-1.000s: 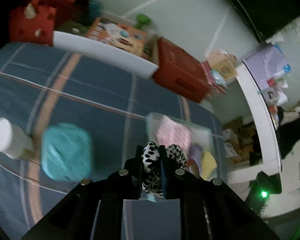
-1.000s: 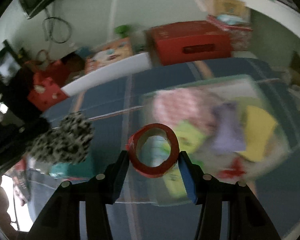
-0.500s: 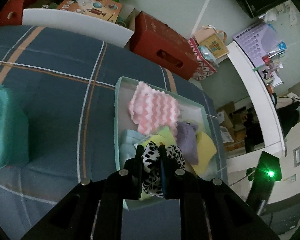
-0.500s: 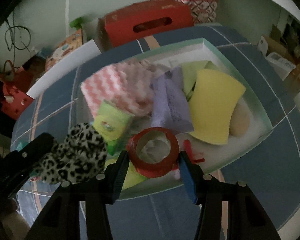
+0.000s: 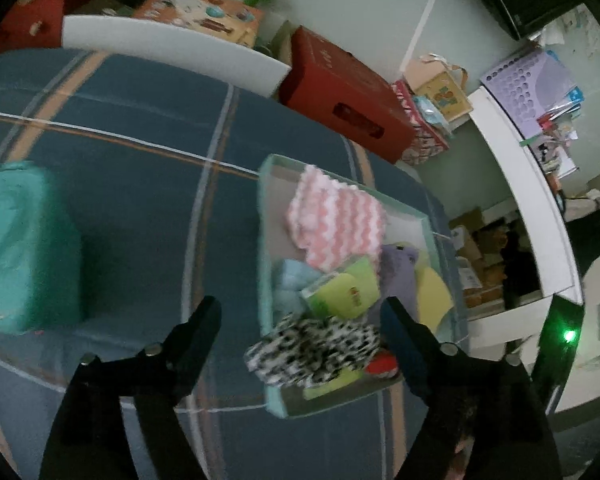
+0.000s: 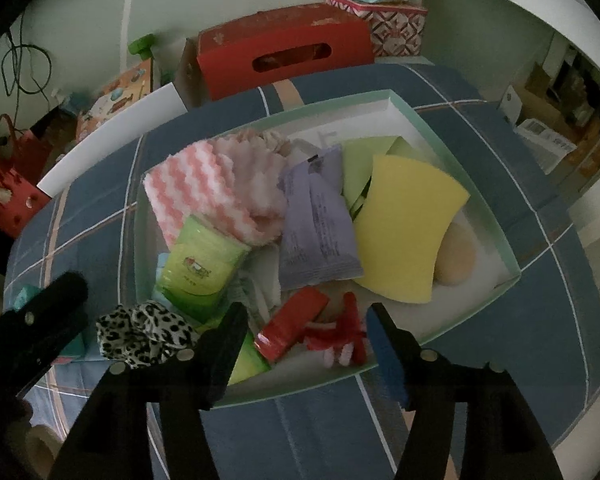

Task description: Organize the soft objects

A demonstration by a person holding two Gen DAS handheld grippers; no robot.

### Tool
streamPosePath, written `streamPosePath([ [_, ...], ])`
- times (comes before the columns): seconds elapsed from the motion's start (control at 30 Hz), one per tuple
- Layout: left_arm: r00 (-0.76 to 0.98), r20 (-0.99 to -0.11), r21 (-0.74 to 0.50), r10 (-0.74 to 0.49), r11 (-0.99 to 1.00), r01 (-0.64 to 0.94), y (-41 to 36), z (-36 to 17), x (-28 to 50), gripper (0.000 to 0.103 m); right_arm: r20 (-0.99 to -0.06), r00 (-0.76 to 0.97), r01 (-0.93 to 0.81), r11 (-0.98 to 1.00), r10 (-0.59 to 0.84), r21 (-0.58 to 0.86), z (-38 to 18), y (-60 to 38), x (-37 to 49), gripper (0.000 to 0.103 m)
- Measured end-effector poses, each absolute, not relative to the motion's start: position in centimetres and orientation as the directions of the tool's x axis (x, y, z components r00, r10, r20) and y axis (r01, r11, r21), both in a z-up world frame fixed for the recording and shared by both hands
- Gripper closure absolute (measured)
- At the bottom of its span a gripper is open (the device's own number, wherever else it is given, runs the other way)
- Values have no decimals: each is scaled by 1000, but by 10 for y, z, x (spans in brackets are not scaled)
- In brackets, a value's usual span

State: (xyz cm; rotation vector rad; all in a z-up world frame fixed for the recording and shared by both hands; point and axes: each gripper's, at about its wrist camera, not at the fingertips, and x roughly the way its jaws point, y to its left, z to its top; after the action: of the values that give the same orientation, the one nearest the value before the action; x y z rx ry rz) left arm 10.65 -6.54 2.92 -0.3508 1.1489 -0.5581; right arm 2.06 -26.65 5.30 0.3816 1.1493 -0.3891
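You are at the drop-off step: both of your grippers hang over the shallow pale-green tray (image 6: 496,232) with jaws spread wide and nothing between them. Your left gripper (image 5: 300,312) stands above the tray's near-left corner, where the black-and-white leopard-print fabric scrunchie (image 5: 314,354) lies on the rim, partly over it. Your right gripper (image 6: 306,312) is over the tray's near edge, with the red roll of tape (image 6: 290,330) lying inside just beyond its fingertips, beside a red-and-white clip-like piece I cannot identify.

The tray also holds a pink-and-white zigzag cloth (image 6: 216,192) at its far-left end, a green tissue pack (image 6: 198,264) in front of it, a lilac foil pouch (image 6: 318,232) in the middle, a yellow sponge (image 6: 404,236) to the right, and a beige puff (image 6: 456,258) beyond that.

Judging by this, your next move is to lift clear and fetch the teal soft pack (image 5: 24,248) lying on the blue plaid cover (image 5: 140,168), well left of the tray; nudge the scrunchie inward first, since it may slip off the rim.
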Motion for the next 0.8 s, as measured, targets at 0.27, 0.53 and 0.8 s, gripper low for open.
streamPosePath([
  [0.27,405,-819,-353,-408,913,205,-25,45,74,10,-905,413,443,891,-103,101,72,-242,14,26],
  [0.53,446,-855,-232,-265,964,127,22,32,50,10,-891,442,403,910,-104,94,82,-213,3,21],
  [0.8,467,-866,-150,-181,983,102,35,31,40,10,-906,410,357,932,-103,55,67,-186,-11,21],
])
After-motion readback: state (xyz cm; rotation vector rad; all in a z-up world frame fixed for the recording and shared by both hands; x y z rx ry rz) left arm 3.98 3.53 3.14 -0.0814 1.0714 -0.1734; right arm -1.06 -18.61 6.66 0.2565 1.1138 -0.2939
